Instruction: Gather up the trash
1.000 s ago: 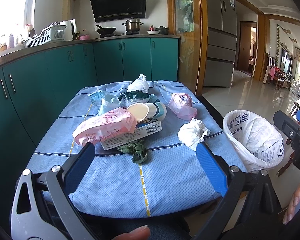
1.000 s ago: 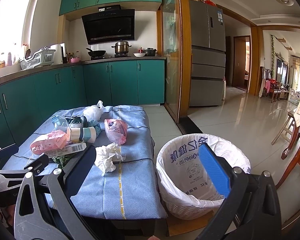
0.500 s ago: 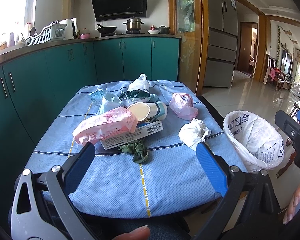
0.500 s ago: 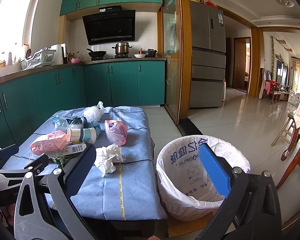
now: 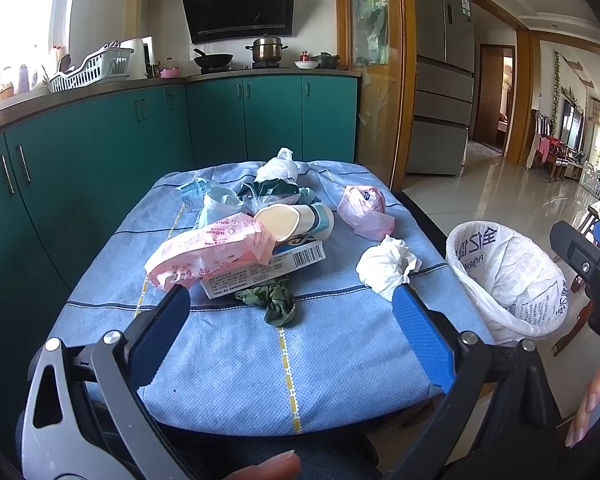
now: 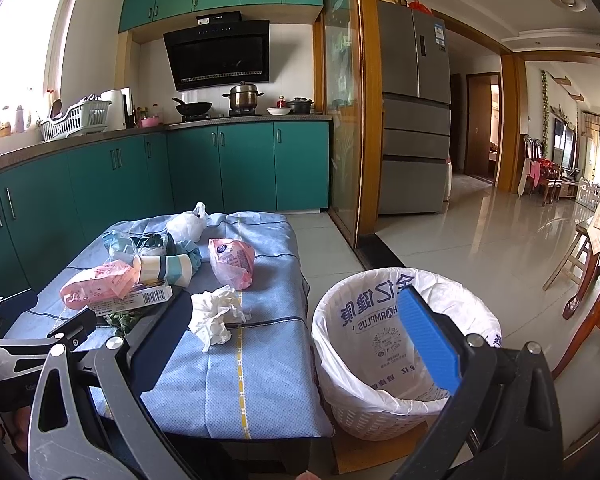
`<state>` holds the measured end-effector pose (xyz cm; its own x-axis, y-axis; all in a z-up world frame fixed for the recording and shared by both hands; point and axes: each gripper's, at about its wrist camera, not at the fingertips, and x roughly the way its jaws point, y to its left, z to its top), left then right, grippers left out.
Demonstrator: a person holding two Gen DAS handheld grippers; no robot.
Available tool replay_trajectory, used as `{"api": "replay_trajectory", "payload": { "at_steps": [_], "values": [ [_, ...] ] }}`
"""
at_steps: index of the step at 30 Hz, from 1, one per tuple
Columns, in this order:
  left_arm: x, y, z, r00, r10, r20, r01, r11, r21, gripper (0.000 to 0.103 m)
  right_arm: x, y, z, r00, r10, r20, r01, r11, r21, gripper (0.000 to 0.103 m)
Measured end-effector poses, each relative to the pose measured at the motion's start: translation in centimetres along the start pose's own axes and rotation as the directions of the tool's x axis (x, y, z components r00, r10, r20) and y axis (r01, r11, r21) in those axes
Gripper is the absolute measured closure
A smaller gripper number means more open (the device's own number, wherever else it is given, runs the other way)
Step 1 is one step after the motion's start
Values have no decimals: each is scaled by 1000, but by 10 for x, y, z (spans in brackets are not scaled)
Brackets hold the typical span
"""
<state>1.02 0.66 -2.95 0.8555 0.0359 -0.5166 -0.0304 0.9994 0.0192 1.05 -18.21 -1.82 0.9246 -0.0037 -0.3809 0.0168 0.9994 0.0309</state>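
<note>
trash (image 5: 236, 248) lies heaped on the desk (image 5: 228, 344) under a blue cloth; a pink wrapper (image 5: 208, 252) sits on a barcoded box (image 5: 268, 272), a paper cup (image 5: 296, 222) lies on its side behind them; a crumpled white tissue (image 5: 386, 266) rests at 3 o'clock of the heap, a pink bag (image 5: 364, 210) at 1 o'clock, a dark green scrap (image 5: 276, 300) at 6 o'clock; a lined bin (image 6: 404, 344) stands on the floor just beside the desk's right edge; left gripper (image 5: 290, 306) hovers with fingers wide apart, holding nothing; right gripper (image 6: 296, 312) likewise spread and empty, above desk edge and bin.
</note>
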Motion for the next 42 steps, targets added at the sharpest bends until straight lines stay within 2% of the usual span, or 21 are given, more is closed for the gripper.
{"api": "replay_trajectory", "payload": {
  "at_steps": [6,10,13,16,17,19,21,22,24,25,26,29,32,34,35,37,39,41,42],
  "values": [
    [3,1,-2,1000,5,-13,-5,1000,4,3,4,0,-1,1000,-7,-12,6,1000,-7,3],
    [9,9,-2,996,77,-36,-76,996,36,3,23,3,-4,991,60,-123,-62,998,-16,3],
    [11,36,1,993,97,-73,-97,995,8,3,31,6,-6,985,84,-151,-86,996,-7,3],
    [5,70,18,991,119,-64,-122,992,-32,8,37,19,-2,987,63,-151,-72,996,-54,3],
    [3,82,31,988,146,-47,-148,988,-40,9,41,25,1,987,59,-147,-70,995,-73,3],
    [4,96,56,983,182,-20,-183,982,-48,9,52,37,5,983,95,-156,-110,990,-88,5],
    [19,104,87,988,150,-25,-151,988,-31,9,70,51,8,975,107,-197,-128,987,-96,11],
    [35,104,108,992,118,-37,-118,993,-1,9,79,55,8,970,108,-219,-132,986,-98,13],
    [59,101,130,996,62,-60,-60,998,34,9,100,67,8,953,131,-272,-159,983,-86,13],
    [77,98,139,997,-7,-82,11,999,48,9,124,73,4,937,126,-327,-158,985,-73,13],
    [95,95,143,993,-65,-101,70,996,50,9,133,75,2,931,118,-346,-151,986,-72,13],
    [131,90,122,988,-74,-138,82,995,55,9,163,79,-8,909,91,-406,-129,989,-67,13],
    [152,89,78,959,-53,-277,95,986,140,9,184,83,-18,888,101,-448,-139,989,-53,13],
    [148,91,67,957,-55,-284,117,971,208,7,194,88,-22,878,102,-469,-144,988,-56,13],
    [145,92,64,960,-62,-274,128,964,232,3,199,90,-24,872,108,-478,-149,988,-48,13],
    [143,99,59,961,-68,-269,139,957,254,3,203,91,-24,864,134,-485,-166,986,-23,13],
    [151,110,54,944,-95,-316,170,961,219,3,205,94,-25,858,169,-486,-192,981,1,13],
    [155,119,52,922,-155,-354,222,963,155,3,202,99,-25,859,172,-482,-203,979,-13,25],
    [155,121,51,914,-176,-367,239,962,135,3,200,101,-25,859,170,-483,-210,977,-29,40]
  ]
}}
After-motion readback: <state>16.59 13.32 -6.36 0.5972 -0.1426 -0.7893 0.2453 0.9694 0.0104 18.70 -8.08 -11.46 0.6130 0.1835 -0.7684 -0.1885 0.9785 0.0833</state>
